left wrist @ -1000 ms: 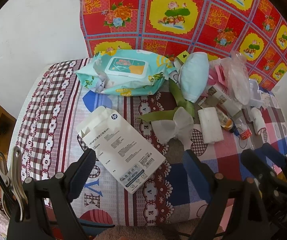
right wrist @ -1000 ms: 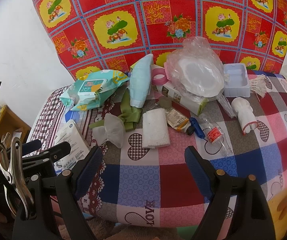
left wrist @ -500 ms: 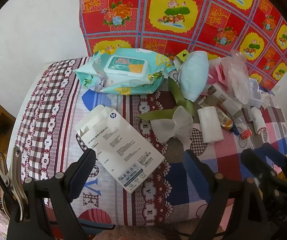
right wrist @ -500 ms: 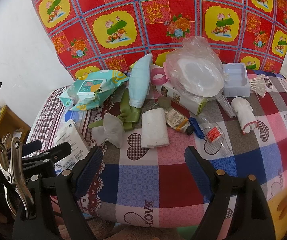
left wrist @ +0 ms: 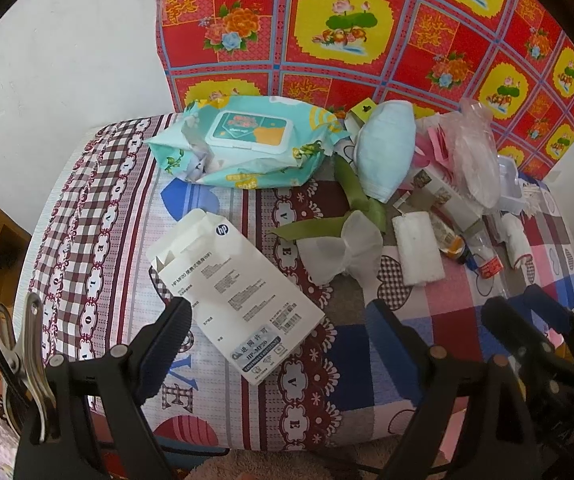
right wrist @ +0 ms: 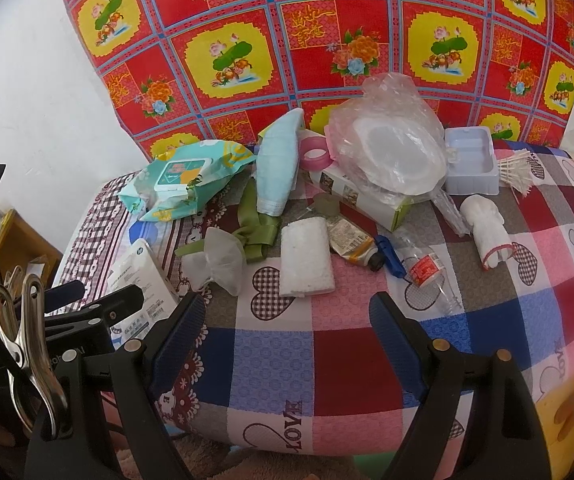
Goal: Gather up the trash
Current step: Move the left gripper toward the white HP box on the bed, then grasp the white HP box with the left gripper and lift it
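So, step in hand: the first pick has not begun; nothing is gathered yet, and I judge the white carton the likely target for the left side.
Left gripper (left wrist: 279,322): jaws spread wide, empty, poised at the bench's near edge with the carton's near end between the tips.
Right gripper (right wrist: 287,320): jaws spread, empty, over bare checked cloth; the folded white pad (right wrist: 306,258) lies at 12 o'clock ahead.
White carton (left wrist: 233,294): flat on the bench (left wrist: 99,216), long axis running from 11 to 5 o'clock in the left view.
Other trash: wet-wipes pack (left wrist: 243,142) at 12 o'clock behind the carton; crumpled clear wrapper (left wrist: 341,250) at 2 o'clock; small bottle with red label (right wrist: 423,270) at 1 o'clock in the right view.
Doing it well: a flat carton gives little to pinch, so coming in low along the cloth and closing across its near corner or open flap seems safest; beware snagging the tablecloth.
Writing on carton: the "hp" logo, "HP MP20" and "HP-MP20" on the sticker; the rest is too small.
Writing on cloth: "LOVE", repeated.
Wipes and bottle labels: not legible.
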